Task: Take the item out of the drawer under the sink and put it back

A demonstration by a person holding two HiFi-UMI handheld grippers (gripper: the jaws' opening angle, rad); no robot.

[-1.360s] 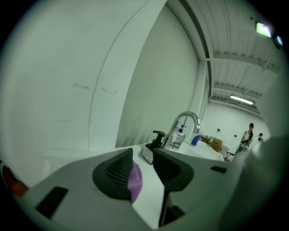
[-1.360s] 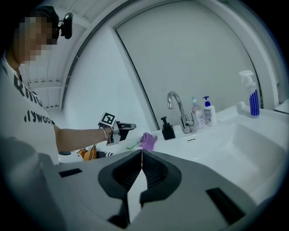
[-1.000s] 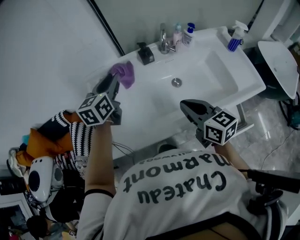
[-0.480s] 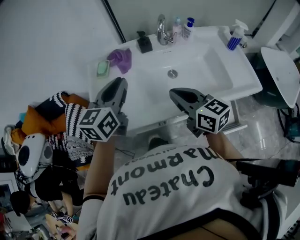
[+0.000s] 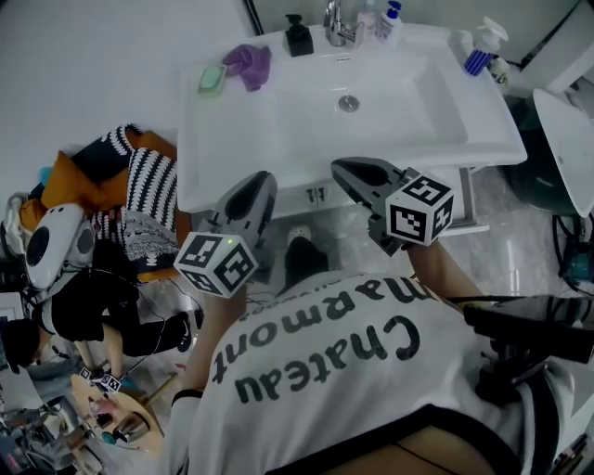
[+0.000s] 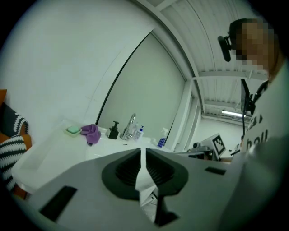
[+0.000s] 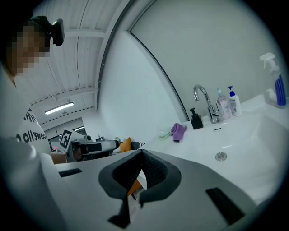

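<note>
The white sink (image 5: 269, 139) fills the top of the head view. Under its front rim shows a white cabinet front (image 5: 314, 195), closed; no item from it is in sight. My left gripper (image 5: 258, 183) hangs just before and below the rim, left of centre. Its jaws are closing, only a thin slit is left (image 6: 141, 151), and nothing is between them. My right gripper (image 5: 342, 170) hovers at the rim to the right, shut and empty (image 7: 142, 152). The two stand about a hand's width apart.
On the sink's back ledge are a green soap dish (image 5: 212, 80), a purple cloth (image 5: 249, 63), a black pump dispenser (image 5: 299, 37), a tap (image 5: 336, 20) and a blue spray bottle (image 5: 481, 51). Striped and orange clothes (image 5: 139, 199) pile up at the left. A white fixture (image 5: 568, 144) stands at the right.
Both grippers have come back from over the basin to its front edge and dropped lower. The sink has slid up in the view. The left jaws have narrowed.
</note>
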